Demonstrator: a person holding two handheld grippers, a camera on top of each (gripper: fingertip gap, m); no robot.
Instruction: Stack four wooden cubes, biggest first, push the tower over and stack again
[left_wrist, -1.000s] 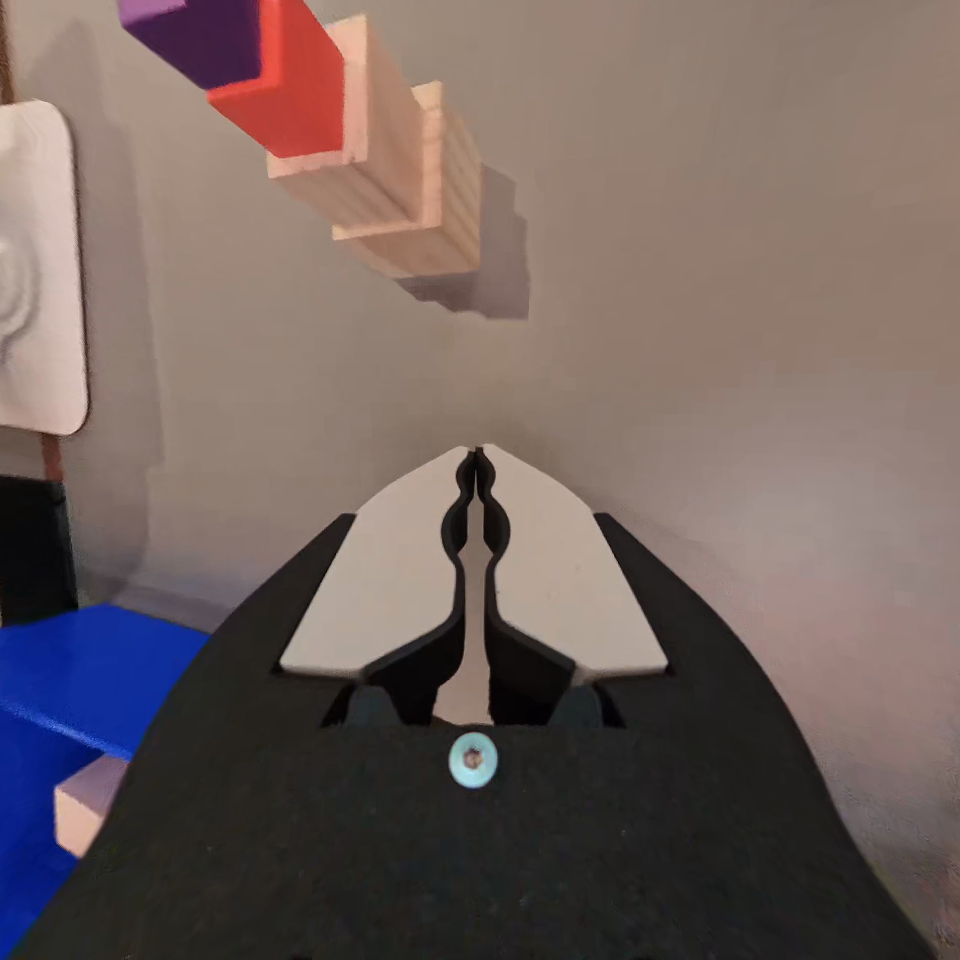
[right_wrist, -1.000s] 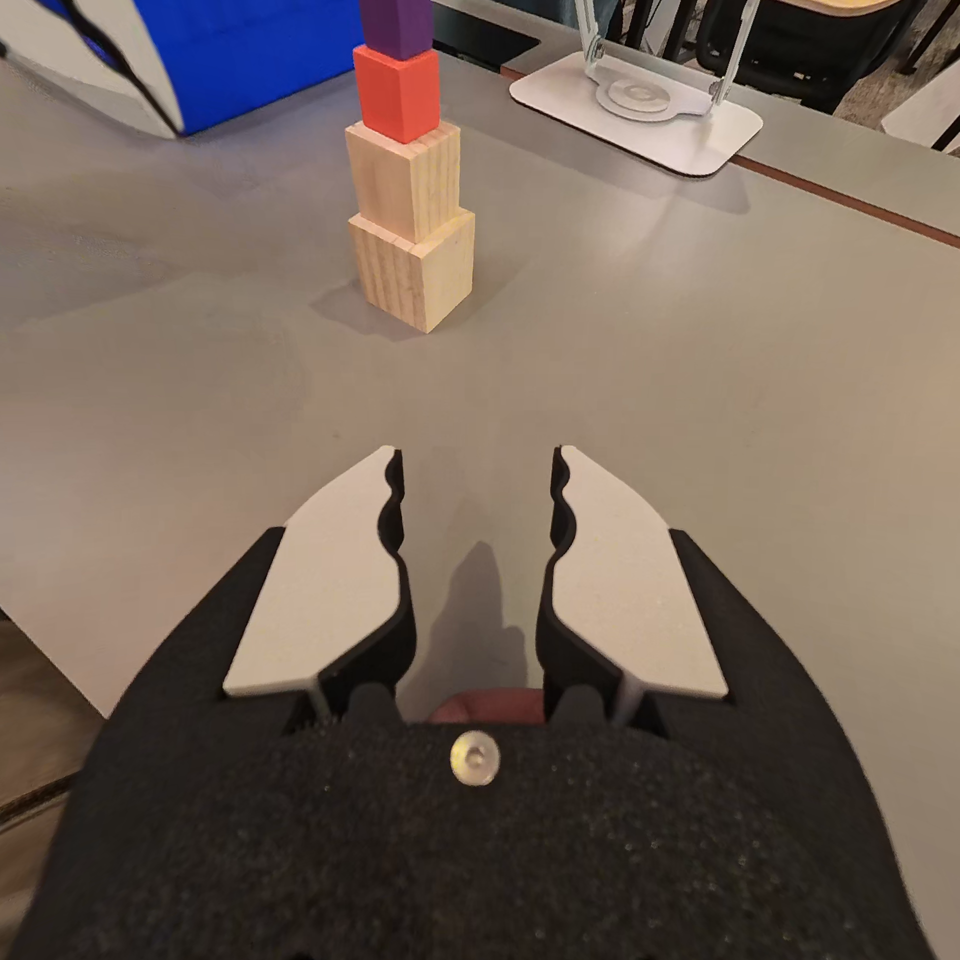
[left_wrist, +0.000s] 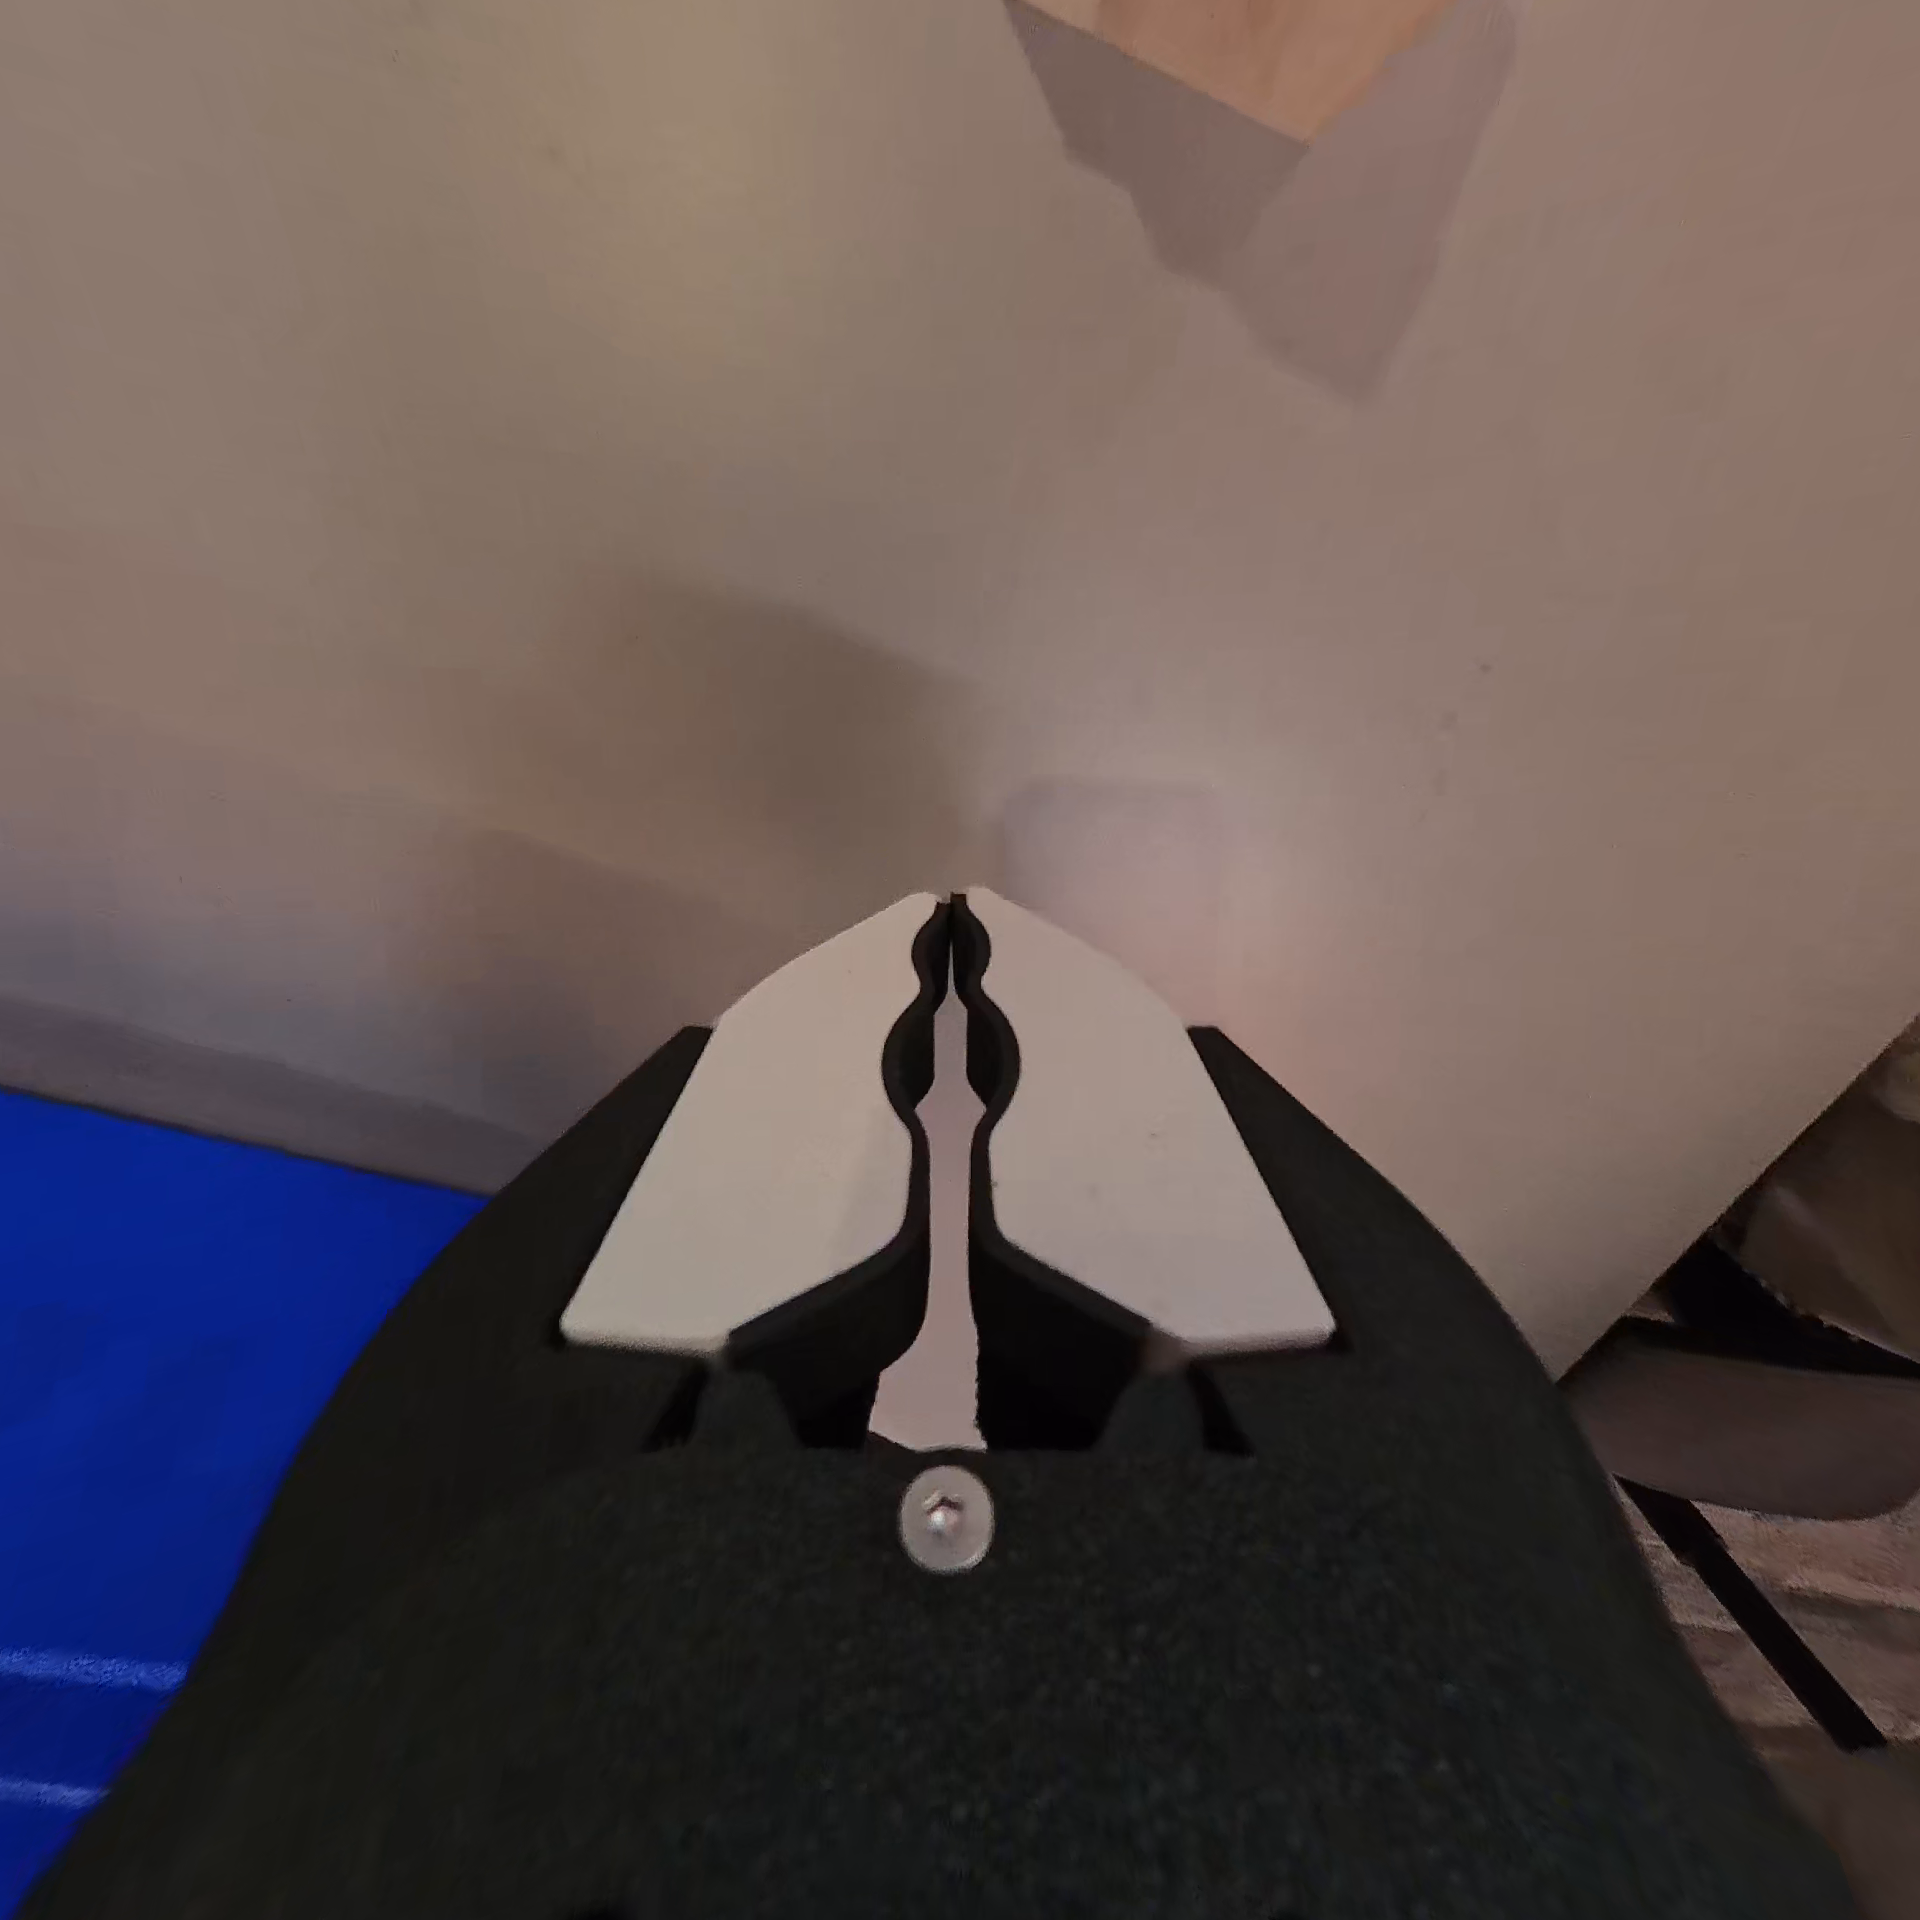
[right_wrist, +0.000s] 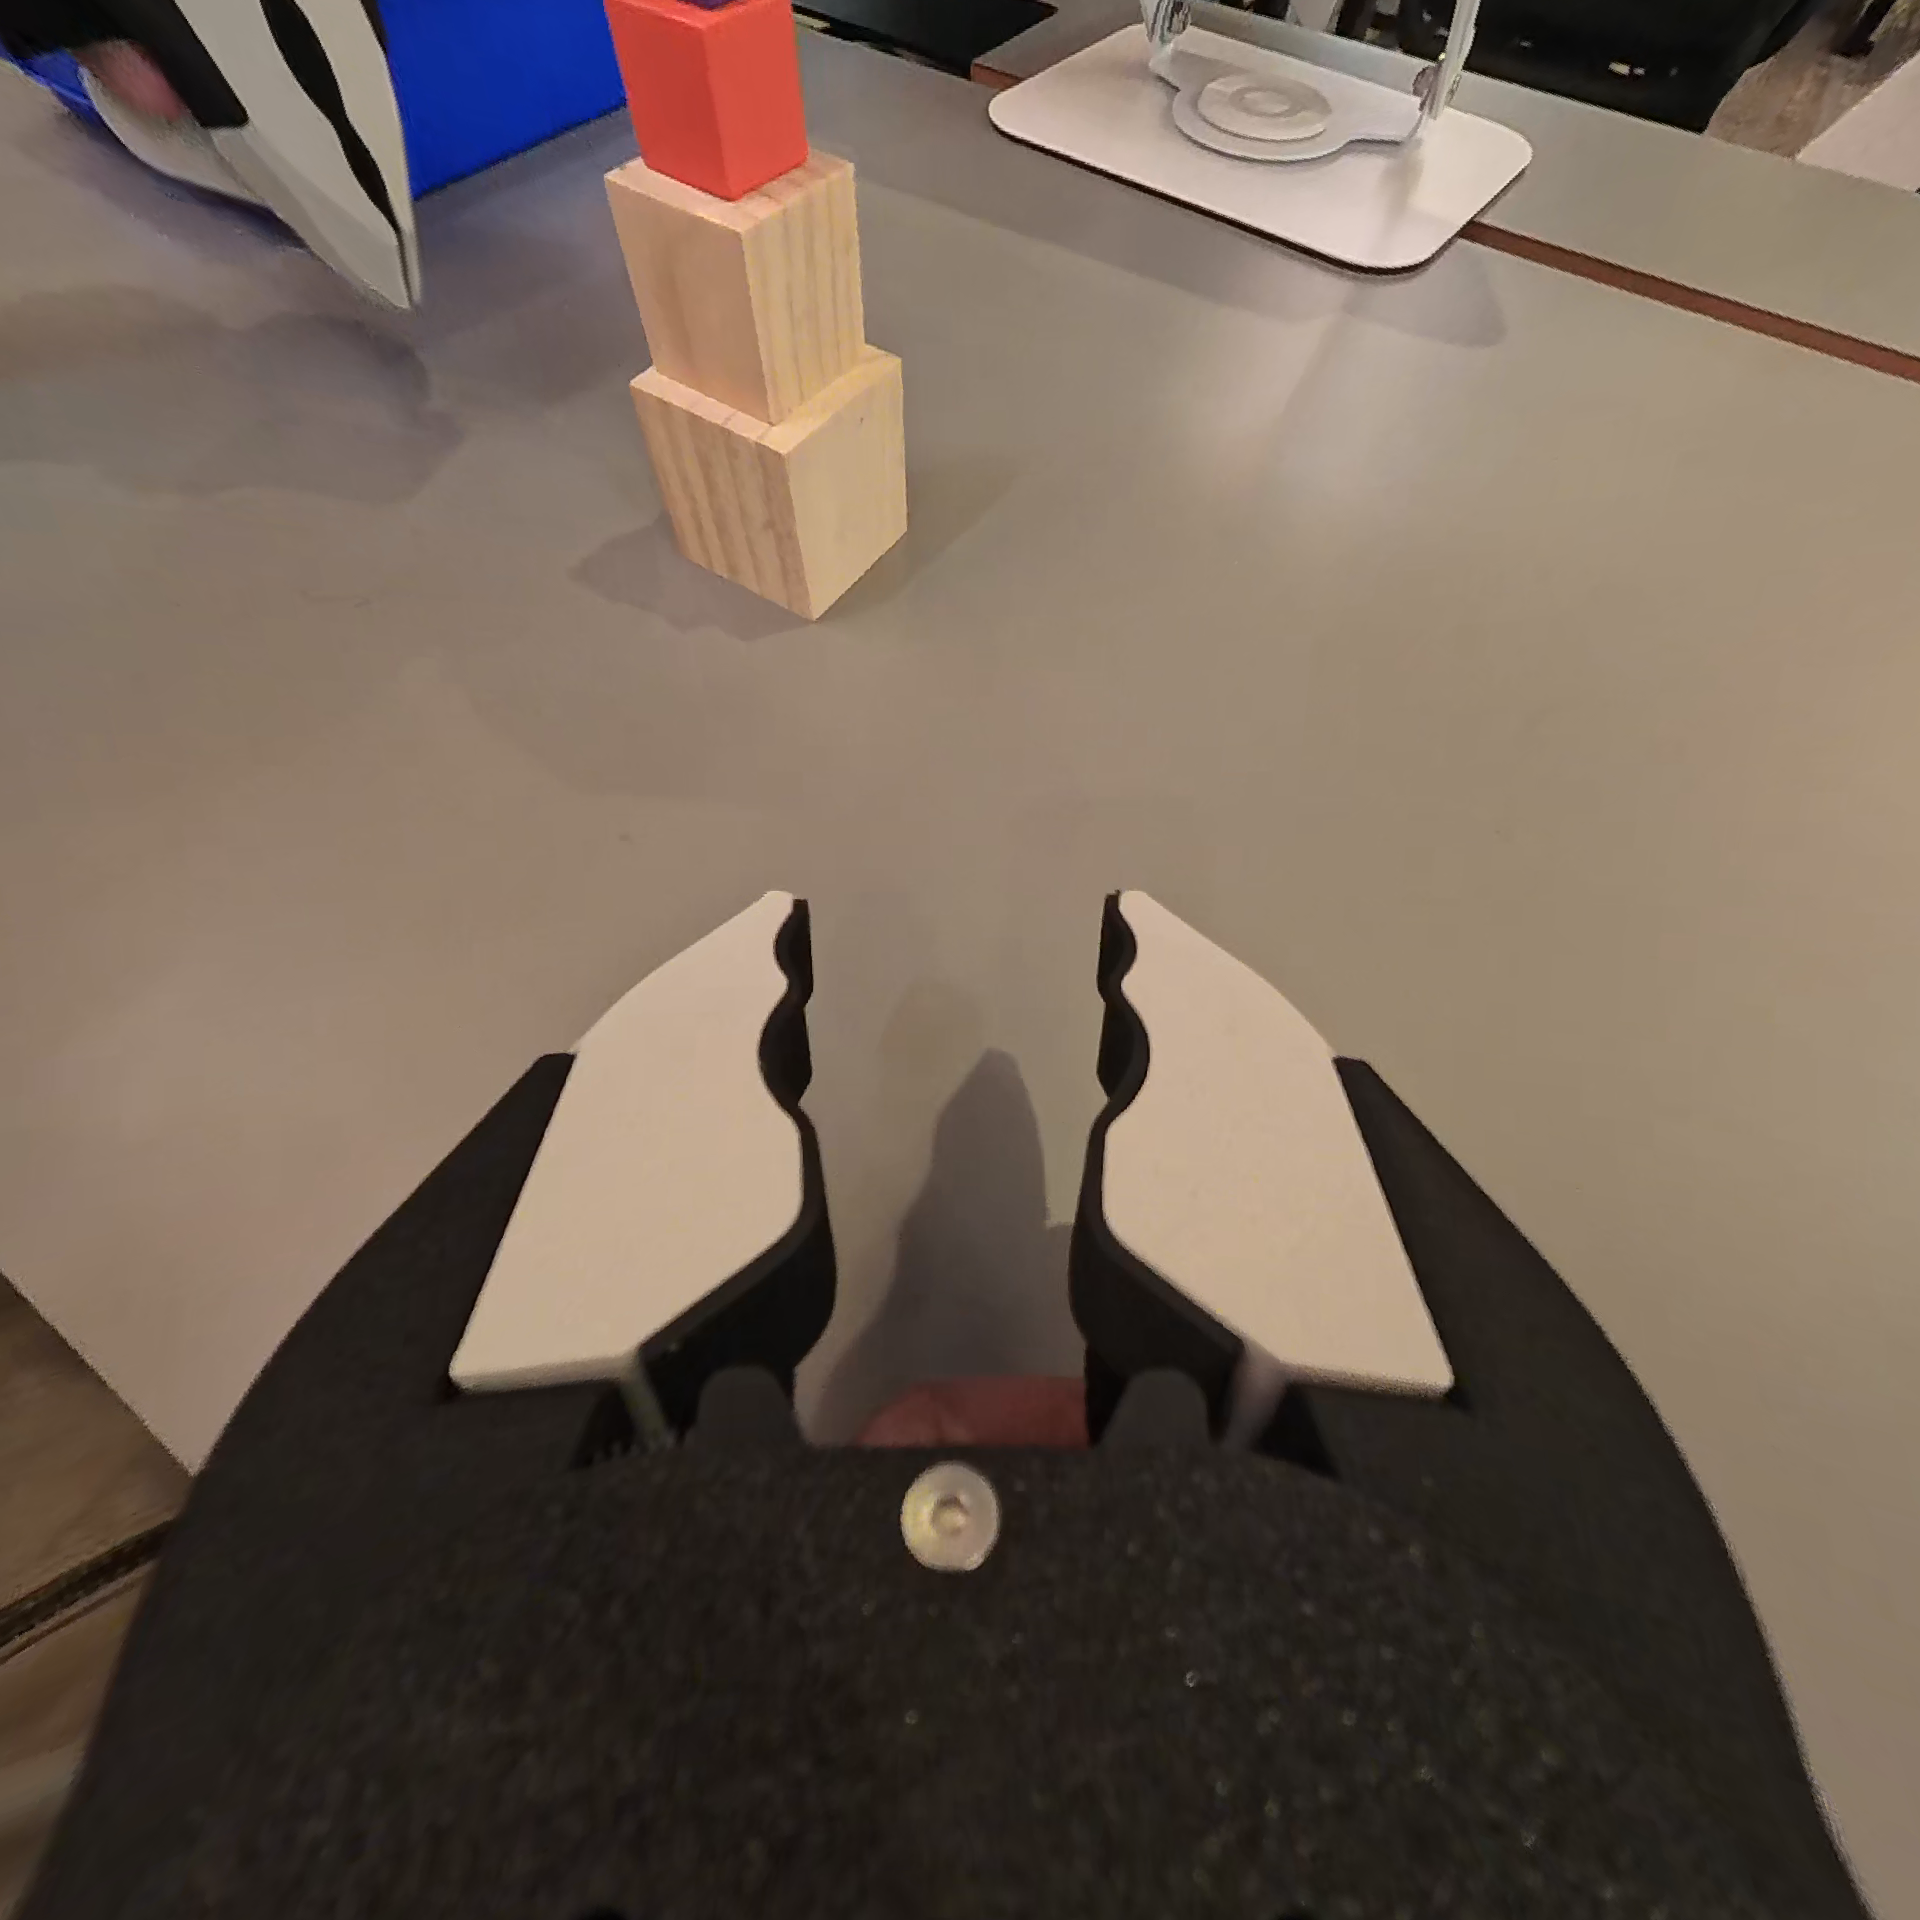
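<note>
While the tower (right_wrist: 753, 312) stands whole ahead of the right gripper (right_wrist: 954, 914) on the worktop (right_wrist: 1351, 675) | right fingers spread, empty | left gripper (left_wrist: 953, 896) fingers pressed together, empty | first stack looks done | left: push over, restack

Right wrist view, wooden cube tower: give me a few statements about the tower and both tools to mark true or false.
1. The red wooden cube sits on two stacked pale bare-wood cubes. True.
2. The right tool is shut on a cube. False: its fingers stand apart with nothing between them, short of the tower.
3. The left tool is shut and holds nothing. True.
4. The tower has toppled onto the grey table. False: it stands upright.
5. The larger pale bare-wood cube is at the bottom. True.
6. A green box lies behind the tower. False: the blue box does.
</note>
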